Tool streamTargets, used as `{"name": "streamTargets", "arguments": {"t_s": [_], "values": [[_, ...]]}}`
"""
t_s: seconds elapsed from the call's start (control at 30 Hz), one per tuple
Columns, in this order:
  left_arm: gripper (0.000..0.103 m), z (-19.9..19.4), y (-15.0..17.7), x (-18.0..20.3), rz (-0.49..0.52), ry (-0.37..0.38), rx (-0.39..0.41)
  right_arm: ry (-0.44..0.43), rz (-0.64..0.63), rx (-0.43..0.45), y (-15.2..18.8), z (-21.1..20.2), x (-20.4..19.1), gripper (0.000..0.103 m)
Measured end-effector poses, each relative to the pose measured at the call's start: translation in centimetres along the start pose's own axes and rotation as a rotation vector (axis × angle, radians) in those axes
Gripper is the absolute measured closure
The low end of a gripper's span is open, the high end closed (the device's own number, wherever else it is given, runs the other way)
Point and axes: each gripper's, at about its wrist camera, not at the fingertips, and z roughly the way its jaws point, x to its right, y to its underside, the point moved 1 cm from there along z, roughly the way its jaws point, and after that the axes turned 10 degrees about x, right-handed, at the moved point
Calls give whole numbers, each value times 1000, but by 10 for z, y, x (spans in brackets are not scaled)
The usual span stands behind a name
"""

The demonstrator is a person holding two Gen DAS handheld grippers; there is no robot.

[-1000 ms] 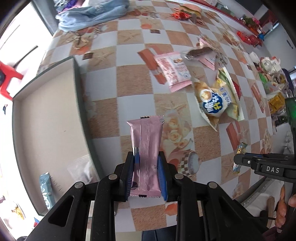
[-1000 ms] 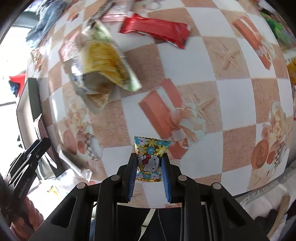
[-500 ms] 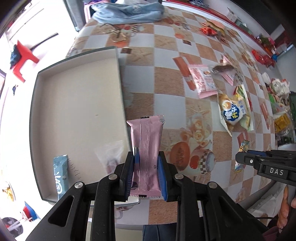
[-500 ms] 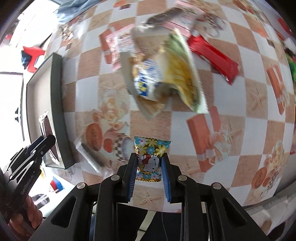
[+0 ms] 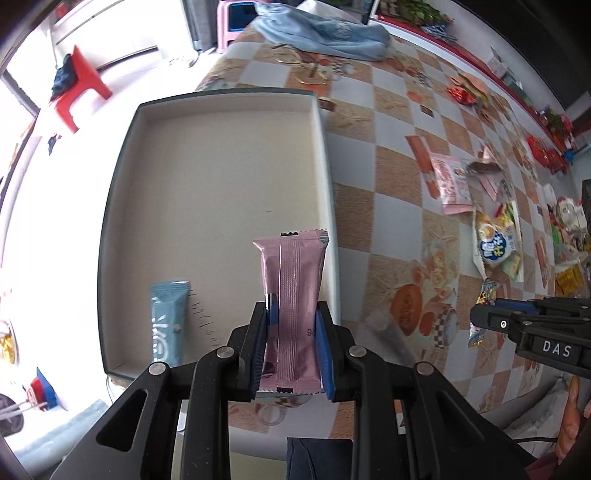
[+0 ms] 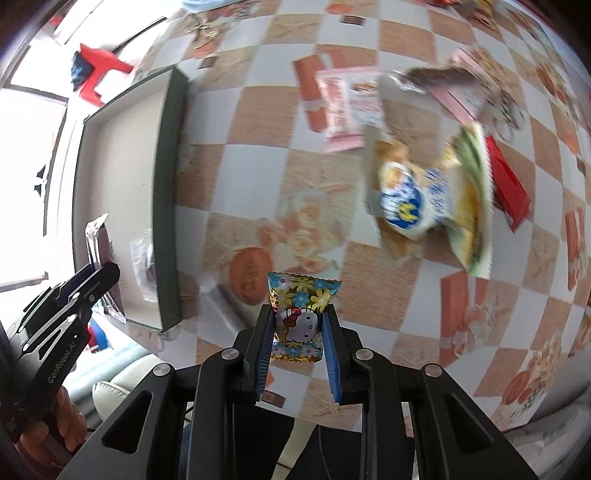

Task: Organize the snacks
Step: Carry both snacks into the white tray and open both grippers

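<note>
My left gripper [image 5: 291,314] is shut on a pink snack bar [image 5: 291,288] and holds it above the near right corner of a shallow box with a dark rim [image 5: 325,147]. A blue packet [image 5: 168,321] lies in the box near its front edge. My right gripper [image 6: 297,321] is shut on a small Hello Kitty candy packet [image 6: 299,314] above the table, to the right of the box [image 6: 166,184]. The right gripper also shows in the left wrist view [image 5: 480,317], and the left gripper in the right wrist view [image 6: 103,275].
Loose snacks lie on the checkered tablecloth: a pink packet [image 5: 450,181], a blue-and-white chip bag [image 6: 413,199], a red bar [image 6: 508,184]. A blue cloth [image 5: 325,33] lies at the far end. A red stool [image 5: 79,85] stands on the floor to the left.
Both grippers have swung left toward the box with their snacks held. The box has come to the centre of the left wrist view, and now shows large in the right wrist view.
</note>
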Motion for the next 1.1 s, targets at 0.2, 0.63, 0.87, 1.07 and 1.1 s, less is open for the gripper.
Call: {"name": "streamTargets", "arguments": {"t_s": [0.2, 0.63, 0.87, 1.07, 1.1], "values": [[76, -3, 3, -21, -45, -18, 6, -10, -66, -5, -7, 7, -28, 76], [76, -6, 3, -56, -79, -56, 16, -34, -187, -11, -24, 34, -104, 76], [76, -1, 4, -69, -97, -64, 2, -74, -236, -26, -36, 40, -155, 76], [76, 5, 7, -72, -104, -64, -14, -100, -269, -38, -41, 50, -193, 76], [76, 6, 8, -72, -104, -65, -18, -101, -272, -42, -42, 52, -197, 76]]}}
